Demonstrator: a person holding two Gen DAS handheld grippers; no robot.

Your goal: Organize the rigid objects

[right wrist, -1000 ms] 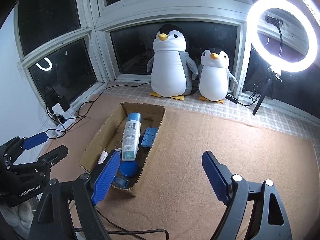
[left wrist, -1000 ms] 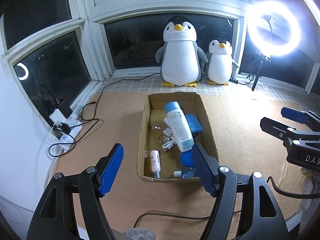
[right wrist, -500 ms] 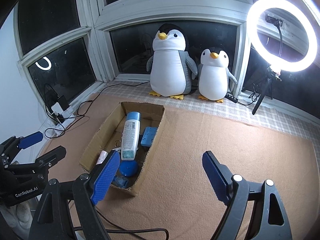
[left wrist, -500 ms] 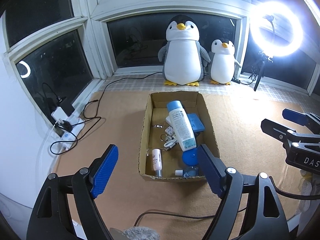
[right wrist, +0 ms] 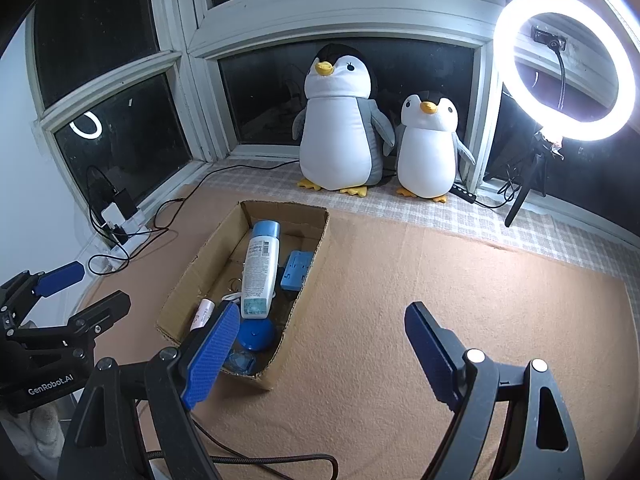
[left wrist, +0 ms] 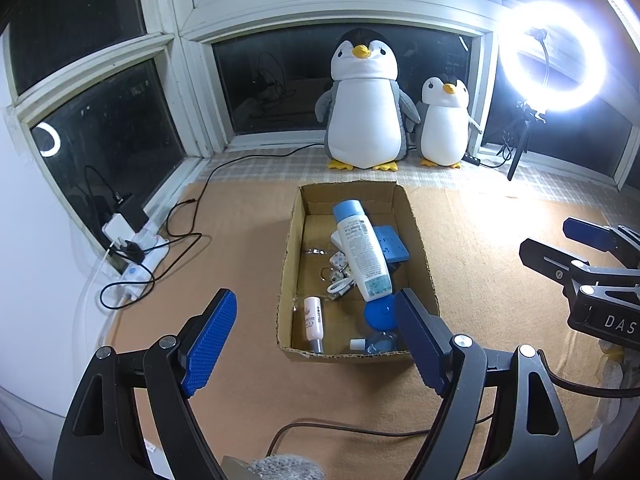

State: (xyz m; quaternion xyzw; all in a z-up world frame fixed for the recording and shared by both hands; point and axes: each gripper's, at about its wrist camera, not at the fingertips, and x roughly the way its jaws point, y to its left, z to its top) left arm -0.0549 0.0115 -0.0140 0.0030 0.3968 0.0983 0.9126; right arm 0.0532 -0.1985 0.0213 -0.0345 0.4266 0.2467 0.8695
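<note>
An open cardboard box (left wrist: 288,248) lies on the tan mat. Inside it, a white bottle with a blue cap (left wrist: 362,248) lies over a blue block (left wrist: 394,244). A blue round lid (left wrist: 380,314), a pink-white tube (left wrist: 313,320) and a white cable (left wrist: 340,286) are in there too. My left gripper (left wrist: 315,300) hovers over the box's near end, open, nothing between its pads. My right gripper (right wrist: 323,310) hangs open over bare mat to the right of the box (right wrist: 192,276), also empty. The bottle (right wrist: 260,272) shows in the right wrist view as well.
Two plush penguins (left wrist: 366,108) stand on the sill behind the box. A lit ring light (left wrist: 552,56) on a tripod is at the back right. A power strip (left wrist: 140,252) with black cables lies at the left. A brown cable (left wrist: 360,430) runs along the mat's near edge.
The left gripper's jaws have spread a little wider than a second ago. The box contents and the right gripper look the same.
</note>
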